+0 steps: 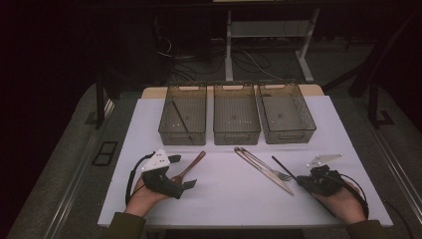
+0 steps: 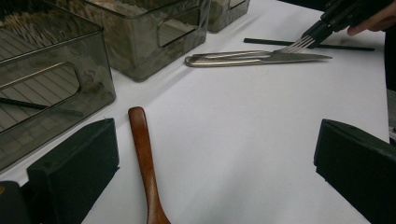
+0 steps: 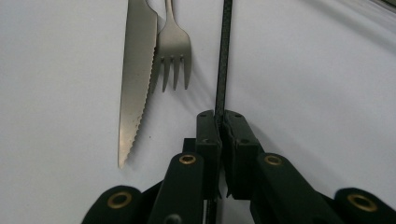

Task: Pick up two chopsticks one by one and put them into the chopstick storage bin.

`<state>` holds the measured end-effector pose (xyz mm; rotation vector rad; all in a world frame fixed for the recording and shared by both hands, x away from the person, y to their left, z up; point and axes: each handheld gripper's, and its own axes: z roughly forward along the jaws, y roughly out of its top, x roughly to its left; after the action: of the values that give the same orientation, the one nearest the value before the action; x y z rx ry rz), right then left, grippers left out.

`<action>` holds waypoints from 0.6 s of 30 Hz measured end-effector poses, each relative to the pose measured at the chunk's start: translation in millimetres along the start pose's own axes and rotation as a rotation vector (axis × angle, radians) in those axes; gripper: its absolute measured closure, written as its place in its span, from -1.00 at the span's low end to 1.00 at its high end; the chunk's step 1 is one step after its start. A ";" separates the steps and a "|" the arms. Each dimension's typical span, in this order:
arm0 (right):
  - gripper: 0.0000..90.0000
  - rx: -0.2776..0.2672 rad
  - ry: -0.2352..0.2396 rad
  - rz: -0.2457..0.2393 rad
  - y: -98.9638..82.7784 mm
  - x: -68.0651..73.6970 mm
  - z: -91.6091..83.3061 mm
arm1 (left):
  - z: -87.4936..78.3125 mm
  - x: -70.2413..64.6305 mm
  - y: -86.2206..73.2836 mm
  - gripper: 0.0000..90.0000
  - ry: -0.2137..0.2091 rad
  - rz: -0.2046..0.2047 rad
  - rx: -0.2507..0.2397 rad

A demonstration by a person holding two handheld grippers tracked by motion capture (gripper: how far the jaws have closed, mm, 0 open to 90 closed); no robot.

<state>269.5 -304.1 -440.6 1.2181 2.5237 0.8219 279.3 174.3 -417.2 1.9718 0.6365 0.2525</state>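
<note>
Right tool [image 3: 219, 122] is clamping on the black chopstick [image 3: 223, 60] lying on the desk [image 1: 224, 199] beside the fork [image 3: 173, 44], probably heading for a bin. Left tool [image 2: 210, 154] is sitting wide apart around the wooden spoon [image 2: 144, 163].

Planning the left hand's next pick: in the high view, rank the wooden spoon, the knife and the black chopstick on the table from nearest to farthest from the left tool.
1. Wooden spoon: right beside the left tool.
2. Knife: mid-table, to the right.
3. Black chopstick: farthest right, clamped in the right tool.
</note>
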 end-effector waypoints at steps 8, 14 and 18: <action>0.89 -0.007 0.038 0.050 -1.0 -5.5 -1.0 | -0.3 0.4 0.1 -1.00 0.001 0.004 0.000; 0.89 -0.026 0.028 0.069 -1.4 -10.4 -4.8 | -0.5 0.8 0.1 -1.00 0.000 0.004 0.000; 0.89 -0.051 0.038 0.085 -1.5 -14.6 -9.3 | -0.3 0.6 0.1 -1.00 0.001 0.003 0.001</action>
<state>273.9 -319.8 -434.4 1.3129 2.4792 0.9315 279.8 174.8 -417.0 1.9739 0.6340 0.2551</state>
